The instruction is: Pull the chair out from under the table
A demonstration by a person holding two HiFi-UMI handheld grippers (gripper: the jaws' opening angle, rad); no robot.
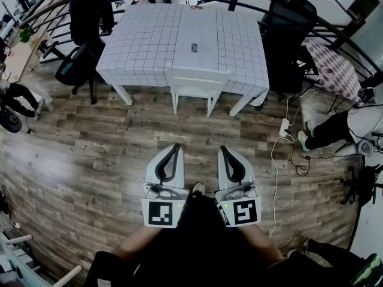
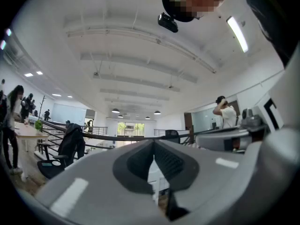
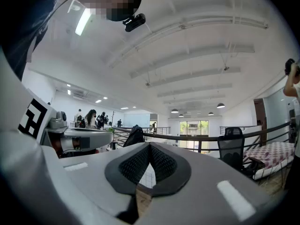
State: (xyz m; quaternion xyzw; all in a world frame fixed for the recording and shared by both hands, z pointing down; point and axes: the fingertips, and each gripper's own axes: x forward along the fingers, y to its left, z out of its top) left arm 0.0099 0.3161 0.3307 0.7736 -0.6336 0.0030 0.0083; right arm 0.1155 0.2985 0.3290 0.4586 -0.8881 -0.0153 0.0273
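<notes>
While held side by side at the lower centre of the frame, tips toward the top: left tool and right tool, each pressed together, pinching nothing. In each tool's own view, dark pads meeting at the tips. White chair at upper centre, pushed in at the near edge of the white gridded counter, legs on the wooden floor. Well apart from both tools, with bare floor between. Black office chair at the right of the counter.
</notes>
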